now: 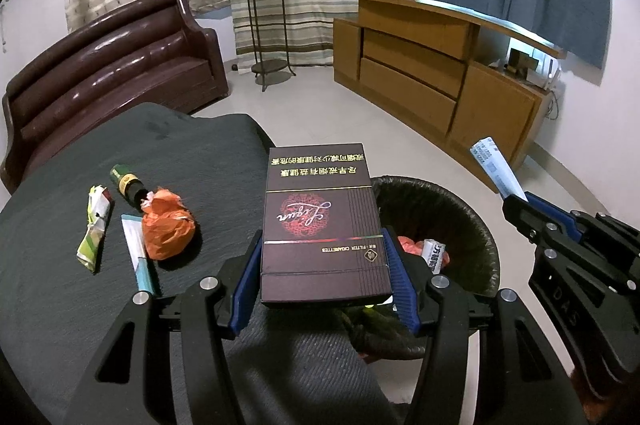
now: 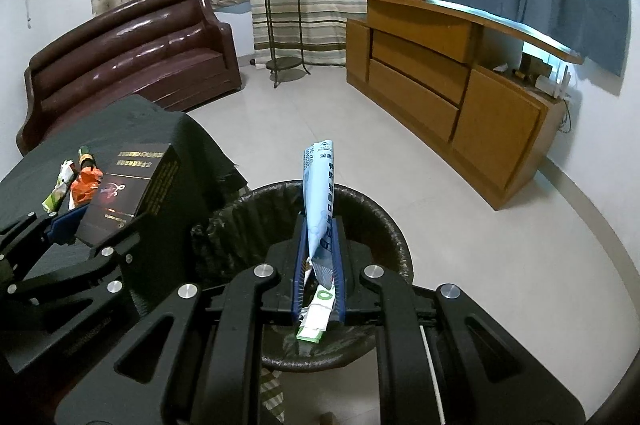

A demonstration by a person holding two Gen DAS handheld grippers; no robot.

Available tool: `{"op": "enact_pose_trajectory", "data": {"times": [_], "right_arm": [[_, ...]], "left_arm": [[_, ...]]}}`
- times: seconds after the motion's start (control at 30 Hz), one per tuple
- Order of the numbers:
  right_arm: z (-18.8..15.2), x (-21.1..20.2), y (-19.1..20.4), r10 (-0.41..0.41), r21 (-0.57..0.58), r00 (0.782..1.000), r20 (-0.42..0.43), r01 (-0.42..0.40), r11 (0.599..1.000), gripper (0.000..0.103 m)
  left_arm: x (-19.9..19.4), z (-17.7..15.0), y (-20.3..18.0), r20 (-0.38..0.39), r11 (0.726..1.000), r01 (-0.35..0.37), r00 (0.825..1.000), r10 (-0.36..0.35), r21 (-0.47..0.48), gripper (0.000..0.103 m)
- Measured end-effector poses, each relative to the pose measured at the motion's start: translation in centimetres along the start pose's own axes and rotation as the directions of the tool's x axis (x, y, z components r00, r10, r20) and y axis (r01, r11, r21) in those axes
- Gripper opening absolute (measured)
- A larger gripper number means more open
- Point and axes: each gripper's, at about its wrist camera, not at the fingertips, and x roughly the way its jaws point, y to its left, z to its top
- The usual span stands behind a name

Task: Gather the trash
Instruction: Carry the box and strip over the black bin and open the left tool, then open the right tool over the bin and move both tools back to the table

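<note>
My left gripper (image 1: 320,257) is shut on a dark maroon cigarette box (image 1: 320,225), its blue pads pressing both long sides; the box hangs over the table edge beside the bin (image 1: 472,225). In the right wrist view the same box (image 2: 128,185) shows at the left. My right gripper (image 2: 318,245) is shut on a light blue paper wrapper (image 2: 318,193) that sticks up above the black-lined bin (image 2: 384,221). From the left wrist view that wrapper (image 1: 494,169) pokes out of the right gripper (image 1: 520,203). Red trash and a white tube (image 1: 434,253) lie inside the bin.
On the dark cloth table (image 1: 80,305) lie a green-white crumpled wrapper (image 1: 95,229), a small dark bottle (image 1: 128,185), an orange plastic wad (image 1: 166,225) and a pale blue packet (image 1: 138,253). A brown sofa (image 1: 112,65), plant stand (image 1: 268,25) and wooden cabinet (image 1: 432,65) stand beyond.
</note>
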Motion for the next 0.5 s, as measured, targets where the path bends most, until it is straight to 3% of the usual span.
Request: {"op": "enact_pose_trajectory", "data": {"times": [0.4, 0.47, 0.5], "right_arm": [[-0.2, 1.5, -1.5, -0.007, 0.040, 1.000, -0.030, 0.008, 0.999, 0.014], [-0.3, 1.8, -1.9, -0.012, 0.054, 0.999, -0.040, 0.014, 0.998, 0.017], [-0.4, 1.9, -2.0, -0.012, 0.058, 0.999, -0.044, 0.015, 0.998, 0.026]], "left_arm": [[1.6, 0.4, -1.2, -0.029, 1.000, 0.001, 1.000, -0.001, 0.013, 0.056], [1.8, 0.6, -1.4, -0.035, 1.000, 0.000, 0.999, 0.000, 0.009, 0.056], [2.0, 0.6, -1.4, -0.041, 1.000, 0.003, 0.999, -0.003, 0.008, 0.056]]}}
